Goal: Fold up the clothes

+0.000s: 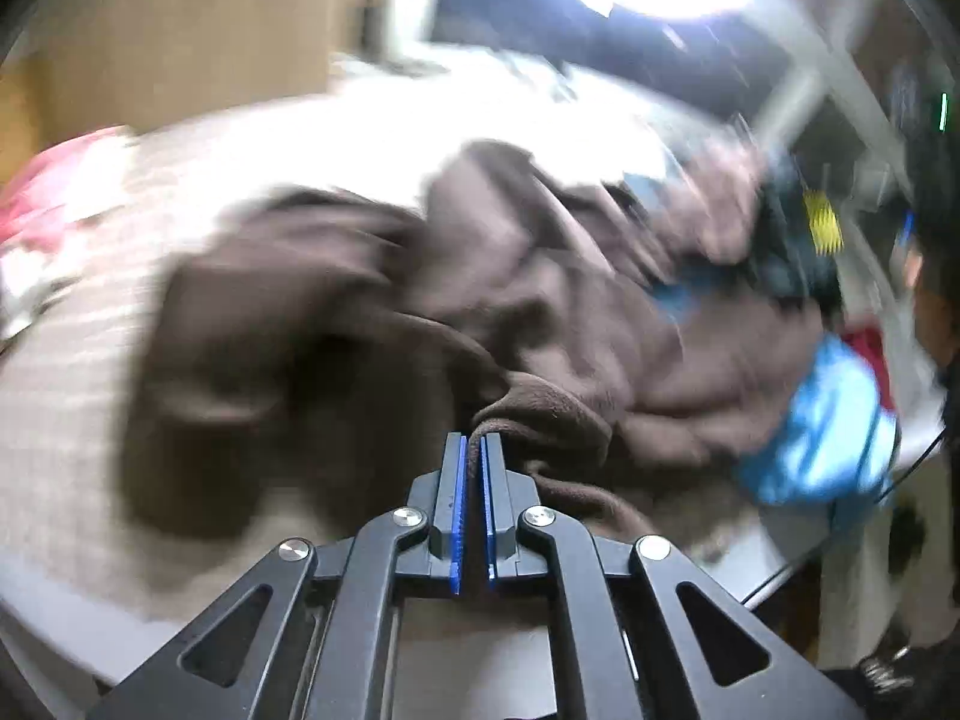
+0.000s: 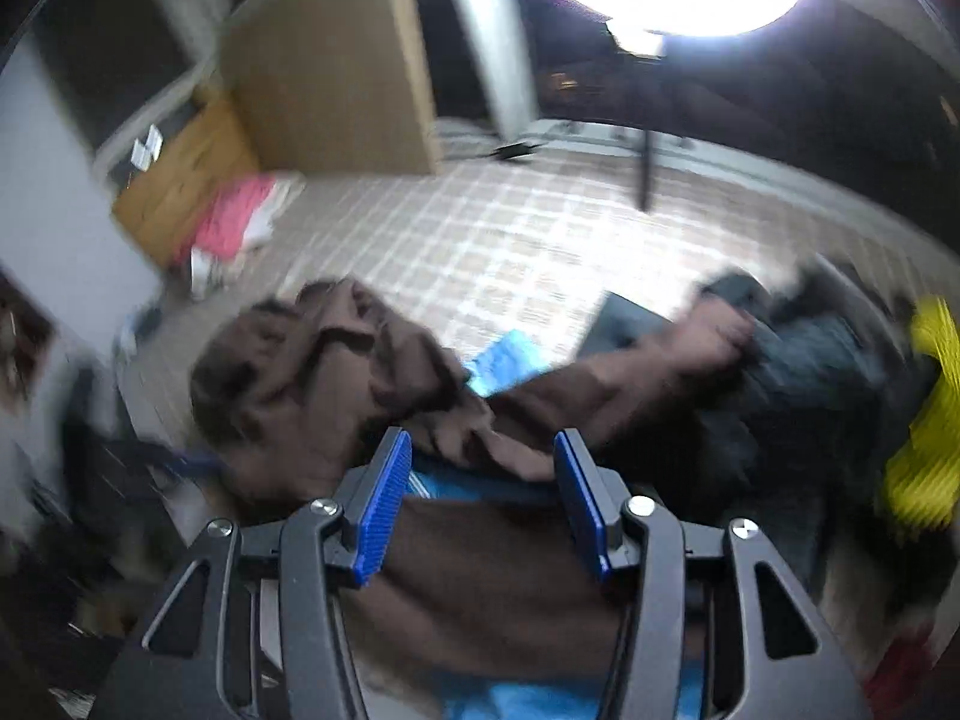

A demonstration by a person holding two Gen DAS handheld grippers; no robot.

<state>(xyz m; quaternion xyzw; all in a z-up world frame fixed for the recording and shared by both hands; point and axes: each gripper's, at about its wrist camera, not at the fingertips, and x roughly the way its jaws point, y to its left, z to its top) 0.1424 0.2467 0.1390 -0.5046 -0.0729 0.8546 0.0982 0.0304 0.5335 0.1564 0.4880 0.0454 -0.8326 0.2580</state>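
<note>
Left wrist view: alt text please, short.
The left gripper is shut on a fold of a crumpled brown garment lying on a checked bedcover. Blue fabric lies at the right and something pink at the far left; the picture is motion-blurred.

motion blur smears the brown garment point(image 1: 312, 312) edges.

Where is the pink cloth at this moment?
The pink cloth lies at the far left of the checked bed cover in the right wrist view, beside the wooden cabinet, well apart from the brown garment.
</note>
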